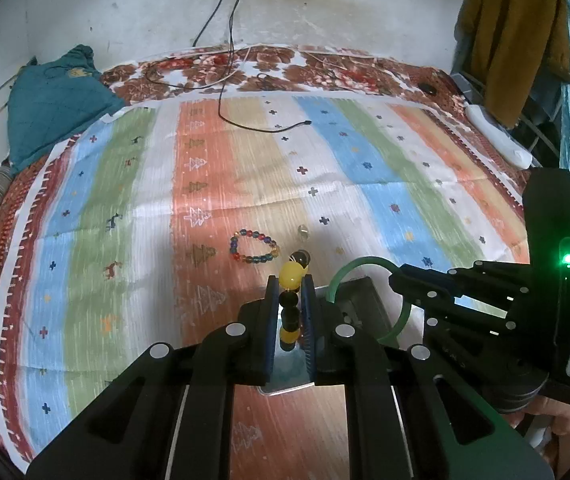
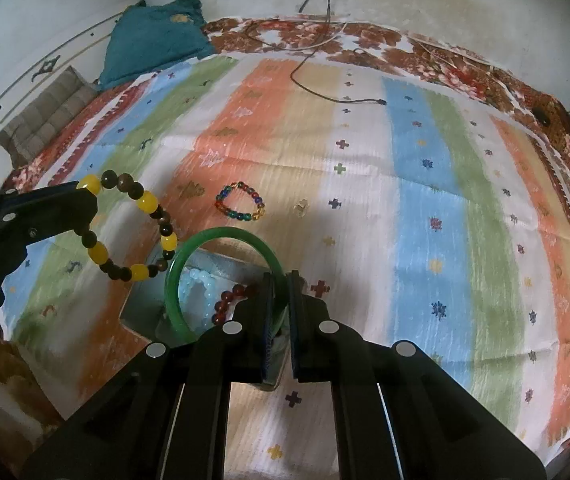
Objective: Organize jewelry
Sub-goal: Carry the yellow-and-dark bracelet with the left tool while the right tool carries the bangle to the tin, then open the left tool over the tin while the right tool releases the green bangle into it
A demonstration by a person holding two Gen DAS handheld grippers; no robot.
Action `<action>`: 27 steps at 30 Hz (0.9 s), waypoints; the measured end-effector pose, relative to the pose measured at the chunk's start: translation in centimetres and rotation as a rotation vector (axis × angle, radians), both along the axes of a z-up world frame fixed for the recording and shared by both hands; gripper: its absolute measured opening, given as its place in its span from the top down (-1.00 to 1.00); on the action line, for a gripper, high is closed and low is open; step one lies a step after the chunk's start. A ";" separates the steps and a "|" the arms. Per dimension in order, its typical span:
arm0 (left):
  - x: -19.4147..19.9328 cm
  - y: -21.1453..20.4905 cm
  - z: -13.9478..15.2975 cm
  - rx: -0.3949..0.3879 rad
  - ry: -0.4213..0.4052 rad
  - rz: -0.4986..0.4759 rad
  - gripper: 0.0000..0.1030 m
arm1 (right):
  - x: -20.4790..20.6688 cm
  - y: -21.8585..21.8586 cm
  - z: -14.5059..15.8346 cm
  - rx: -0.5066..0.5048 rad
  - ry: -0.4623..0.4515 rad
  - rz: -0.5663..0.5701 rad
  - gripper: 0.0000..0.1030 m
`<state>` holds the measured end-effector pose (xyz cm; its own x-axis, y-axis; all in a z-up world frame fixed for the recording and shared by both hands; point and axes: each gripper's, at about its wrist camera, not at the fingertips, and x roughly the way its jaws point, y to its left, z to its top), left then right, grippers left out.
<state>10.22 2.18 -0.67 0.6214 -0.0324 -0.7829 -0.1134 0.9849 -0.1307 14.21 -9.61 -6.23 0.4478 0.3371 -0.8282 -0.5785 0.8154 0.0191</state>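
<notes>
My left gripper [image 1: 289, 282] is shut on a yellow-and-brown bead bracelet [image 1: 291, 276], which hangs in the air in the right wrist view [image 2: 133, 228]. My right gripper [image 2: 282, 280] is shut on a green bangle [image 2: 221, 240], held over a grey open box [image 2: 213, 268]; the bangle also shows in the left wrist view [image 1: 361, 264]. In the box lie a pale blue bead bracelet [image 2: 197, 284] and a dark red bead bracelet [image 2: 231, 300]. A multicoloured bead bracelet [image 1: 254, 247] lies on the striped cloth, also in the right wrist view [image 2: 240, 202]. A small ring [image 1: 304, 232] lies beside it.
The striped cloth [image 1: 365, 168] covers a bed with a floral sheet [image 1: 285, 68]. A black cable [image 1: 245, 120] trails onto it from a wall plug. A teal cloth [image 1: 53, 100] lies at the far left. A white power strip [image 1: 497, 136] sits at the right edge.
</notes>
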 end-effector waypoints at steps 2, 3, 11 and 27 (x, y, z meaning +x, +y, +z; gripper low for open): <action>-0.2 -0.1 0.0 0.001 0.000 0.001 0.79 | -0.1 0.0 0.0 -0.001 0.002 0.002 0.84; -0.3 -0.1 0.0 0.001 0.000 0.000 0.79 | -0.2 0.0 0.0 0.001 0.003 0.001 0.84; -0.8 -0.5 -0.1 -0.010 0.013 -0.003 0.79 | -0.7 0.3 -0.3 0.007 0.037 0.028 0.84; 0.4 1.9 -1.1 -0.001 0.066 0.098 0.32 | 1.2 -0.7 -1.1 -0.007 0.083 -0.051 0.22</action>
